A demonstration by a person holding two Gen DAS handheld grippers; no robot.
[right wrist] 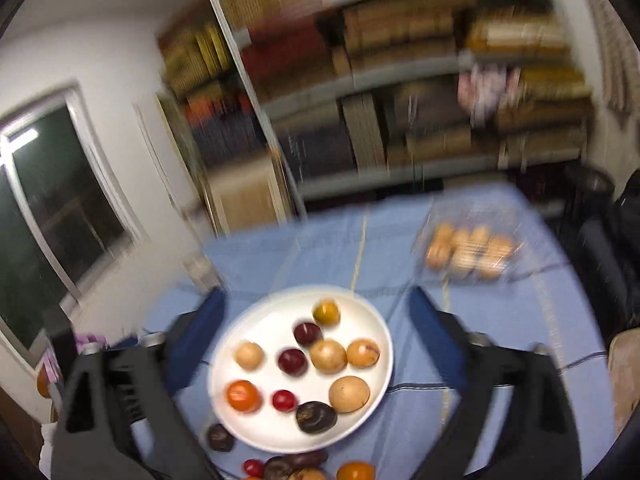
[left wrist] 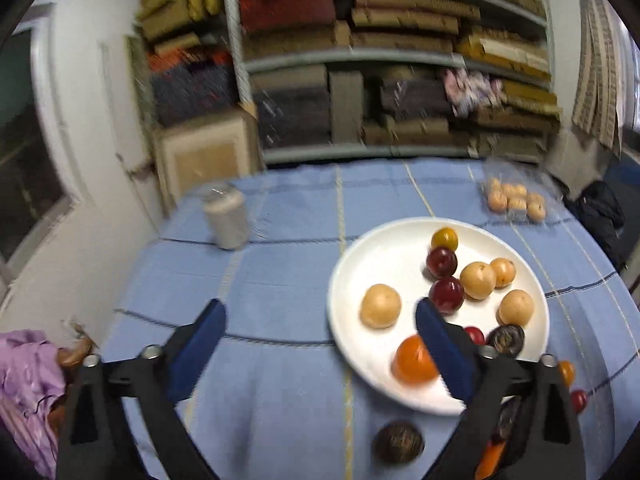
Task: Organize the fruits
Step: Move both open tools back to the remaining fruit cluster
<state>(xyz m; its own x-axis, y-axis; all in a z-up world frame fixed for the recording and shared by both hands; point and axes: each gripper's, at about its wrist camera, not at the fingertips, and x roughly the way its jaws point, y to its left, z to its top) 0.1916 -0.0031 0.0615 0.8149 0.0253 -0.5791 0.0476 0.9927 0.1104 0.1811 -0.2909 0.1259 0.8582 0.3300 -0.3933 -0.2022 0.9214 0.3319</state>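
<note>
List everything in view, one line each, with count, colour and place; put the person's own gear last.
plate: one, white, on the blue cloth in front of both grippers
tan round fruits: four, on the plate
dark red plums: two, mid-plate
small red fruit: one, near side of the plate
orange fruit: one, near-left of the plate
yellow-orange fruit: one, far side of the plate
dark wrinkled fruit: one, near rim of the plate
loose fruits: several, dark, red and orange, on the cloth near the plate
clear pack of tan fruits: one, far right of the table
can: one, silver-grey, far left
tablecloth: one, blue checked
shelves: stacked with boxes, behind the table
left gripper: open, empty, blue pads
right gripper: open, empty
</note>
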